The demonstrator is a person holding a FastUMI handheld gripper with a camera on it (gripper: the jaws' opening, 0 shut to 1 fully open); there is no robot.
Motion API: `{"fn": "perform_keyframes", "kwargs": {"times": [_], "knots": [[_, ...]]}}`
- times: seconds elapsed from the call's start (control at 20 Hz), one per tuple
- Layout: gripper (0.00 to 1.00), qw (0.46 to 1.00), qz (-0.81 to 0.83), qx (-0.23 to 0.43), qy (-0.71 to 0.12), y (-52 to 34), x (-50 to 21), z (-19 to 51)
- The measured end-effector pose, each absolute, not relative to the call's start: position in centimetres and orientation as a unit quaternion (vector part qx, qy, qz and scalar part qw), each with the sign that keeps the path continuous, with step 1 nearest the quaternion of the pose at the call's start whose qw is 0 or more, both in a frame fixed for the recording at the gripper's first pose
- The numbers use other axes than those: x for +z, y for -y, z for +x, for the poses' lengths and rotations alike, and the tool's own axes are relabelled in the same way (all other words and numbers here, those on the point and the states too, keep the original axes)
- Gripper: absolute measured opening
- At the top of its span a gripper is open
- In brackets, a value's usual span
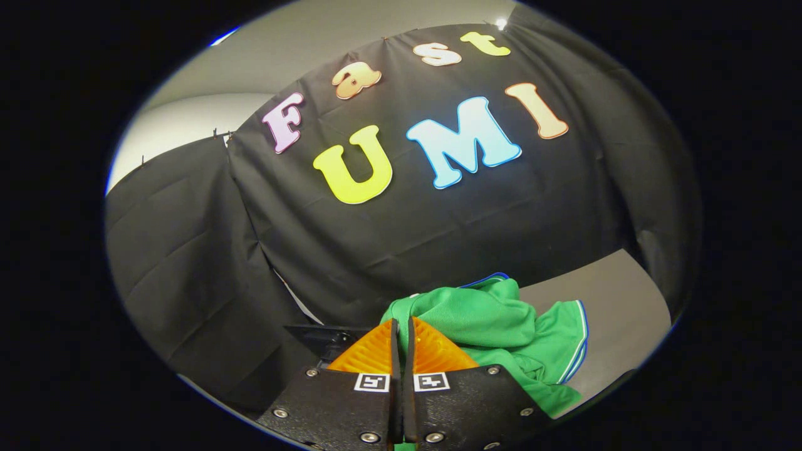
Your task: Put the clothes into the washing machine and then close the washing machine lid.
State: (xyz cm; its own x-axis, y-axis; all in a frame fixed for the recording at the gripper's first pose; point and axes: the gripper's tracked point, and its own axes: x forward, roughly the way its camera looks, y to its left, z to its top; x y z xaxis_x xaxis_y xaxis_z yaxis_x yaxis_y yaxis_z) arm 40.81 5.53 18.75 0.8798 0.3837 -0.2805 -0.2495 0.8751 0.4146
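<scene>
Lower centre of frame: gripper (pixel 401 329) fingers pressed together, seemingly pinching the green jersey (pixel 501 319), which bunches beyond and right of them over the grey tabletop (pixel 617 300); probably lifted for carrying to the washer.

This is a staged recording booth, not a lived-in home. Black cloth (pixel 438 238) hangs in creased panels as its wall, pinned along the top edge with small clips. Above the cloth shows a plain pale wall (pixel 188 119), with a bright spot lamp (pixel 500 24) at the cloth's upper corner. Below the cloth lies a bare grey worktop (pixel 614 300), where a green garment (pixel 495 319) sits crumpled. The tongs (pixel 401 326) stand pressed together just before the garment.
</scene>
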Motion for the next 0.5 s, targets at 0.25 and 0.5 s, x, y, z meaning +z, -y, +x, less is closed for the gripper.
{"fn": "perform_keyframes", "kwargs": {"times": [0.25, 0.5], "knots": [[0.0, 0.95, 0.185, 0.177, -0.178, -10.9, 19.2, 40.4], [0.0, 0.948, 0.184, 0.186, -0.179, -16.2, 18.8, 39.8]]}}
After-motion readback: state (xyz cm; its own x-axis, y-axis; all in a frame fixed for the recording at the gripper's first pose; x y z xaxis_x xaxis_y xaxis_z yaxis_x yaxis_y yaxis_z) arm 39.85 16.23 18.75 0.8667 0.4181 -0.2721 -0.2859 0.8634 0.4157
